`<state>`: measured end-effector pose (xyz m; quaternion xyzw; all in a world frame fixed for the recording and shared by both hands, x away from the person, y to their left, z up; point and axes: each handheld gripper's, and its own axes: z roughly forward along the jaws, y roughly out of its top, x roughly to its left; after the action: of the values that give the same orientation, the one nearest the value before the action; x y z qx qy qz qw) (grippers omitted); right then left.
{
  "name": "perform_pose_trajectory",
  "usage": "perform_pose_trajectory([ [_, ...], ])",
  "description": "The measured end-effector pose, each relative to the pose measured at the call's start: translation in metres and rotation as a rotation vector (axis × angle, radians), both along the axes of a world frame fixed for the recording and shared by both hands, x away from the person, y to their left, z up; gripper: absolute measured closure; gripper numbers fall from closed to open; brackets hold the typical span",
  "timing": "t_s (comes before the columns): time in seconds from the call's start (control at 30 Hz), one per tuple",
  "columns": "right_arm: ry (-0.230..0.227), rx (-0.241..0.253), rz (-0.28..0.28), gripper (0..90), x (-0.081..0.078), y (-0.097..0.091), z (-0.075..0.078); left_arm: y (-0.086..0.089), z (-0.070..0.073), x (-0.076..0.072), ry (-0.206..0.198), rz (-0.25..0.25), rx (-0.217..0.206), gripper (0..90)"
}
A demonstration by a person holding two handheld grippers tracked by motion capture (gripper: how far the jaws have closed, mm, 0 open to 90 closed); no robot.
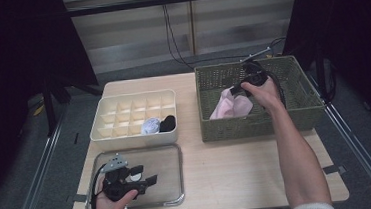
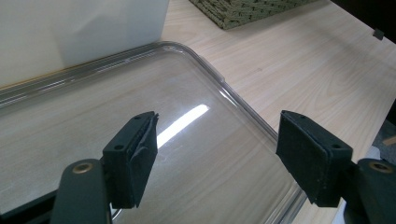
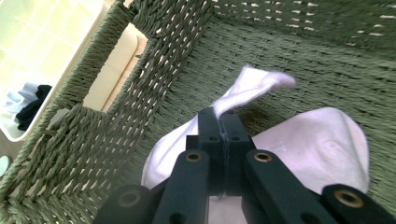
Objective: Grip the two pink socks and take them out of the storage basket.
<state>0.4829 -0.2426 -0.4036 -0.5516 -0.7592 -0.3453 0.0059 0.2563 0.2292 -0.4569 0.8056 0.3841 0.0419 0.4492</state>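
Note:
A pale pink sock (image 1: 231,106) (image 3: 322,140) lies in the green wicker basket (image 1: 304,106) (image 3: 140,93) at the table's right. My right gripper (image 1: 238,89) (image 3: 223,122) is inside the basket, shut on a fold of the pink sock, which sticks up past the fingertips. My left gripper (image 1: 148,182) (image 2: 219,161) rests over the clear plastic tray (image 1: 170,156) (image 2: 224,84) at the front left, open with nothing between its fingers.
A cream divided organiser box (image 1: 124,112) stands behind the tray, with a light blue sock (image 1: 150,126) and a black sock (image 1: 167,123) in its front cells. Bare wooden table (image 1: 238,165) lies between tray and basket. Cables hang at the back.

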Motion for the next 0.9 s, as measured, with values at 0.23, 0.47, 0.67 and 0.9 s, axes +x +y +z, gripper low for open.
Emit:
perform_pose_trajectory([
  [0.23, -0.019, 0.038, 0.0, 89.8, -0.004, -0.003, 0.007, -0.002, -0.001, 0.001, 0.004, -0.006, 0.007, 28.9],
  [0.47, -0.067, 0.062, 0.017, 89.9, -0.01, -0.004, 0.021, -0.004, -0.002, 0.002, 0.004, 0.004, 0.004, 28.9],
  [0.67, -0.113, 0.084, 0.017, 89.8, -0.017, -0.007, 0.032, -0.008, -0.004, 0.003, 0.006, -0.002, 0.013, 28.8],
  [0.9, -0.147, 0.109, 0.009, 89.9, -0.023, -0.009, 0.042, -0.012, -0.002, 0.006, -0.006, 0.006, 0.001, 28.8],
])
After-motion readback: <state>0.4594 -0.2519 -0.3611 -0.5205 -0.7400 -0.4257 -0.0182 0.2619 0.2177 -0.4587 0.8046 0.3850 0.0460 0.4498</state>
